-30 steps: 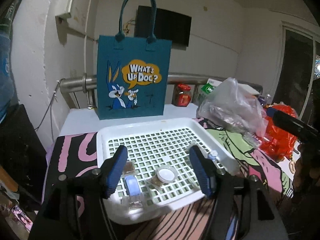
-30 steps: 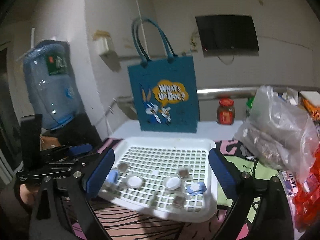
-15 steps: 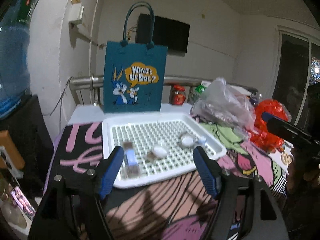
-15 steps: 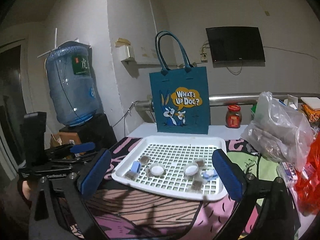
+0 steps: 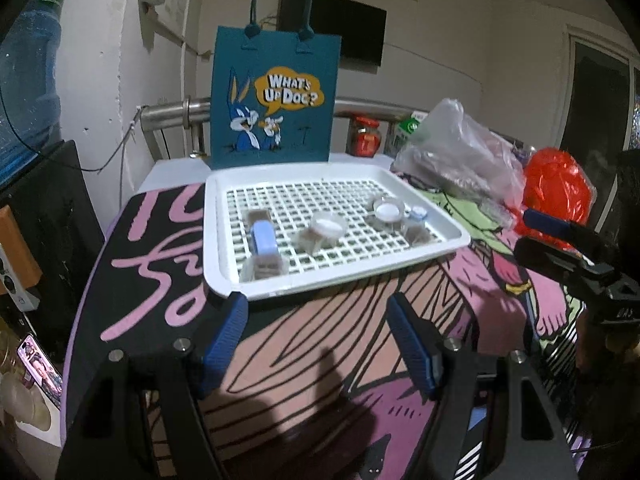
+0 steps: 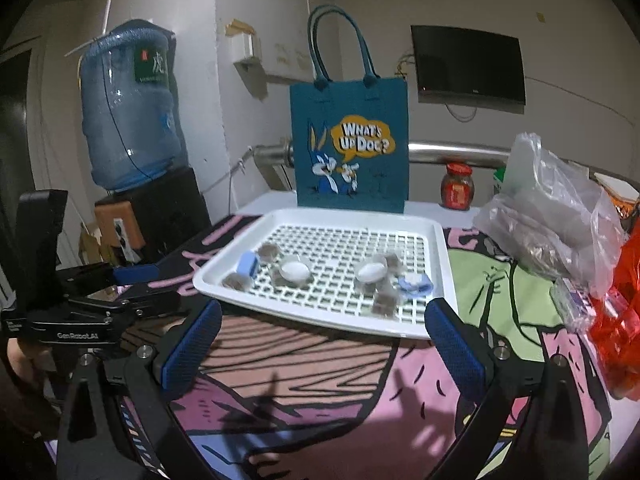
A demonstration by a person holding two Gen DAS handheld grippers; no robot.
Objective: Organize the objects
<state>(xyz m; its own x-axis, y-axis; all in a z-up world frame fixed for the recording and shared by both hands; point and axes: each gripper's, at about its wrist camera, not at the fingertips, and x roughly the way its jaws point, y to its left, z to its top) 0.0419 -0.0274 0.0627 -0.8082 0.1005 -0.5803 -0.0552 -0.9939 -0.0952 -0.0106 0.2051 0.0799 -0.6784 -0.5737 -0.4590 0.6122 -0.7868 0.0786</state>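
Observation:
A white slotted tray (image 5: 224, 216) (image 6: 440, 240) lies on the patterned cloth and holds several small items: a blue oblong piece (image 5: 263, 238) (image 6: 248, 264), two round clear cups with white lids (image 5: 327, 226) (image 6: 295, 271), small brown packets (image 5: 264, 268) and a little blue-and-white piece (image 6: 416, 283). My left gripper (image 5: 318, 314) hangs open just short of the tray's near edge, with nothing between its fingers. Over the cloth in front of the tray, my right gripper (image 6: 324, 322) is open and empty too. A teal cartoon tote bag (image 5: 274, 98) (image 6: 350, 140) stands upright behind the tray.
A clear plastic bag (image 5: 460, 152) (image 6: 552, 208) and a red bag (image 5: 558, 188) lie right of the tray. A red-lidded jar (image 6: 458, 186) stands at the back. A blue water jug (image 6: 128, 108) sits on a black stand at left. A steel rail runs along the wall.
Both grippers have drawn back from over the tray and sunk lower; they now hang in front of its near edge. The left jaws have widened slightly.

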